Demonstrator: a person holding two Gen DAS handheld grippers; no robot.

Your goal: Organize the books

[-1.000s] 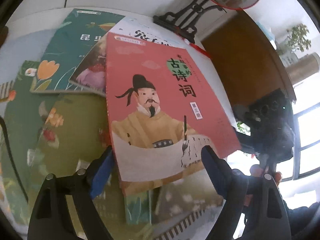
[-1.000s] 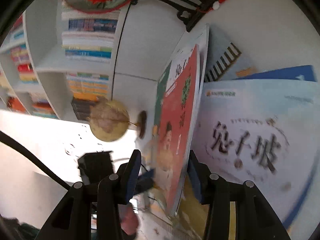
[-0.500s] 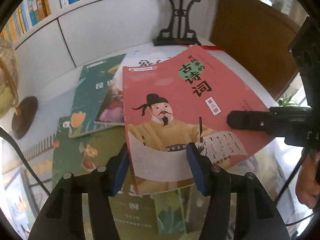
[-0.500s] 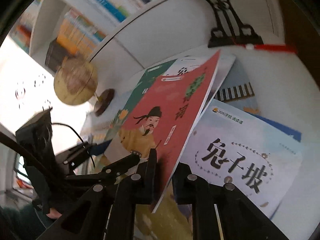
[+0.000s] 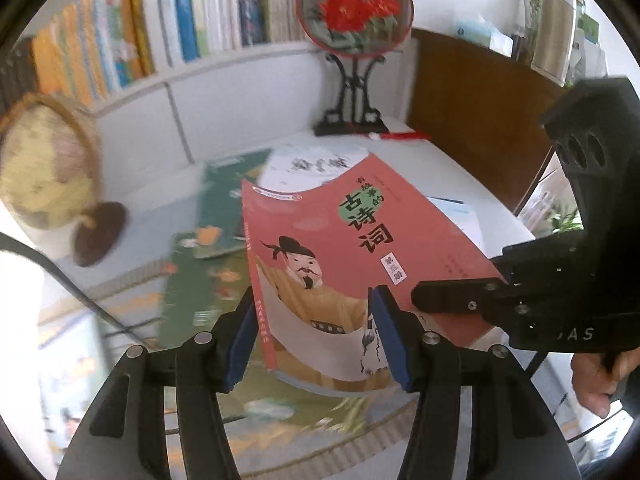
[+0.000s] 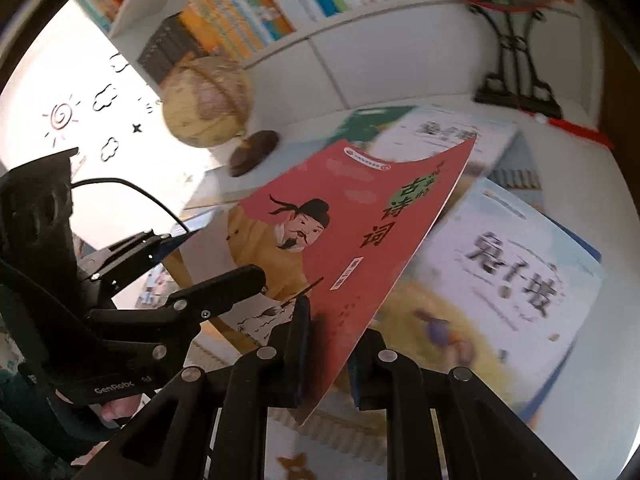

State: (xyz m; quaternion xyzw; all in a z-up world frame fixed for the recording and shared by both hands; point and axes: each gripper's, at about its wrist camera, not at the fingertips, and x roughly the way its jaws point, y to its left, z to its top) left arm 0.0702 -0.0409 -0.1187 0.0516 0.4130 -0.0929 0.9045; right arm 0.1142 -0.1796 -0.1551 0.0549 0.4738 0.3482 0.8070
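Both my grippers closed on the red book (image 5: pixel 352 256): my left gripper (image 5: pixel 316 336) on its bottom edge, my right gripper (image 6: pixel 328 352) on its side edge. The book is now lifted off the counter (image 5: pixel 460 176), its top toward 12 o'clock.

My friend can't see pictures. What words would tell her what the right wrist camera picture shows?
The right gripper is clamped on the edge of a red book showing a bearded man in a yellow robe, held tilted above other books on a white table. A globe and a bookshelf stand behind.
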